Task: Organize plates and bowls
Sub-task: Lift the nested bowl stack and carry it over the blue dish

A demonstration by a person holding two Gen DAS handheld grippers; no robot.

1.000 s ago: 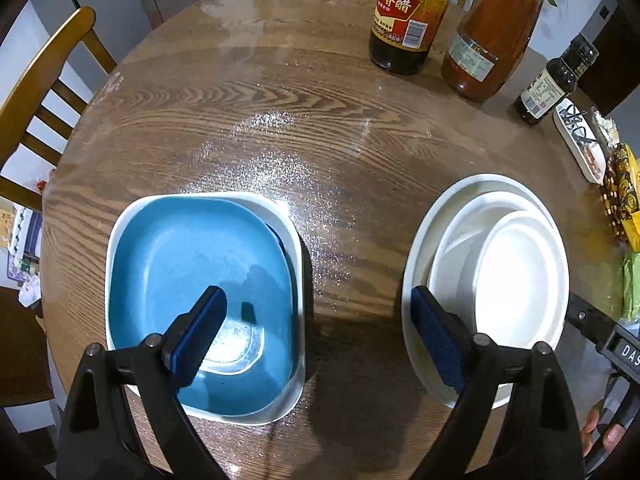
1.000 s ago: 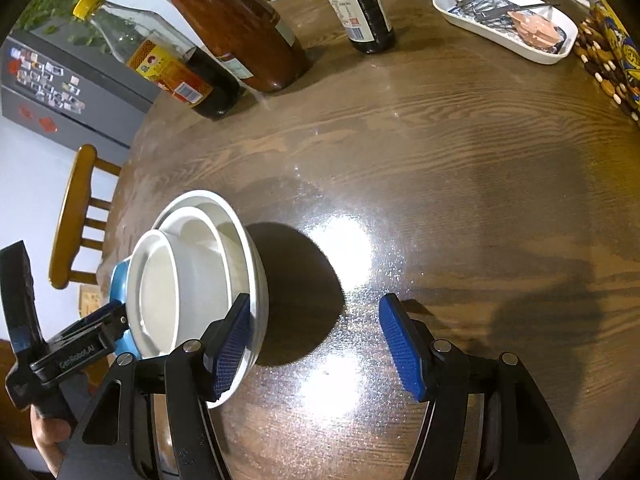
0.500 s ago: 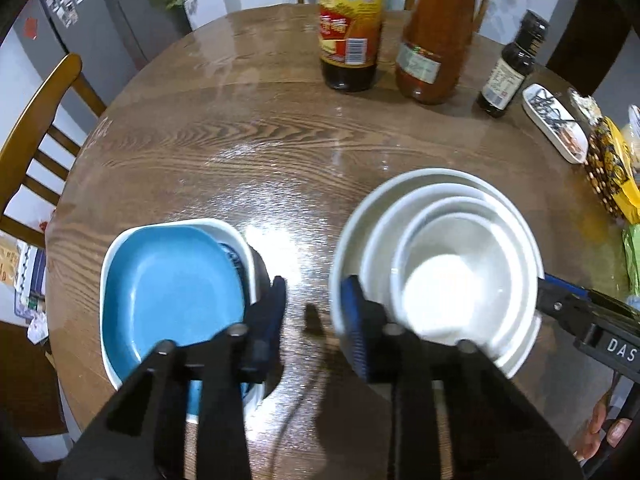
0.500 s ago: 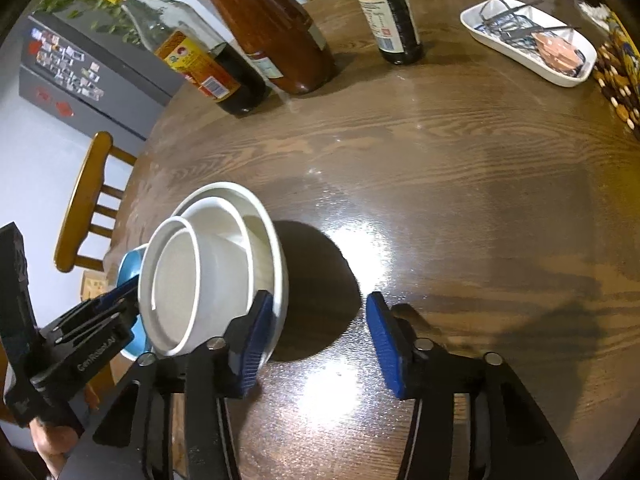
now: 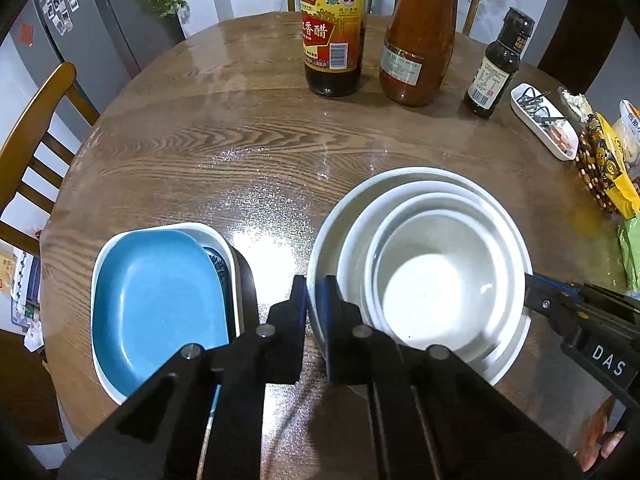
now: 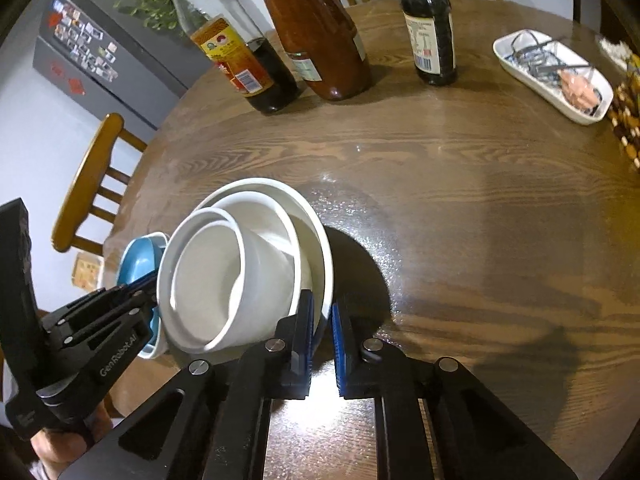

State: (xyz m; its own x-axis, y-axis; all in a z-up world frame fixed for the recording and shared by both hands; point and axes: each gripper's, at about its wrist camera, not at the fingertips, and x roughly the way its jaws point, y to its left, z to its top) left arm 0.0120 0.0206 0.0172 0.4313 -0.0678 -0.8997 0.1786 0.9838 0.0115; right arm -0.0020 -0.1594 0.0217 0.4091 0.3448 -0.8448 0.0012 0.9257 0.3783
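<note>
Both grippers, L gripper (image 5: 316,300) & R gripper (image 6: 322,328), pinching opposite rims of nested white bowl stack (image 5: 424,276) near tabletop's front edge, probably gripped firm, w/ blue plate stack (image 5: 160,300) just beside on L side.

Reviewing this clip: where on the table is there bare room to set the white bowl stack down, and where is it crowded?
Bare wood spans the middle of the table, between the bottles and the dishes. More lies right of the white bowl stack in the right wrist view. Crowded: vinegar bottle, sauce jar, dark bottle along the back, white tray and snack bags at right, blue dish near left.
</note>
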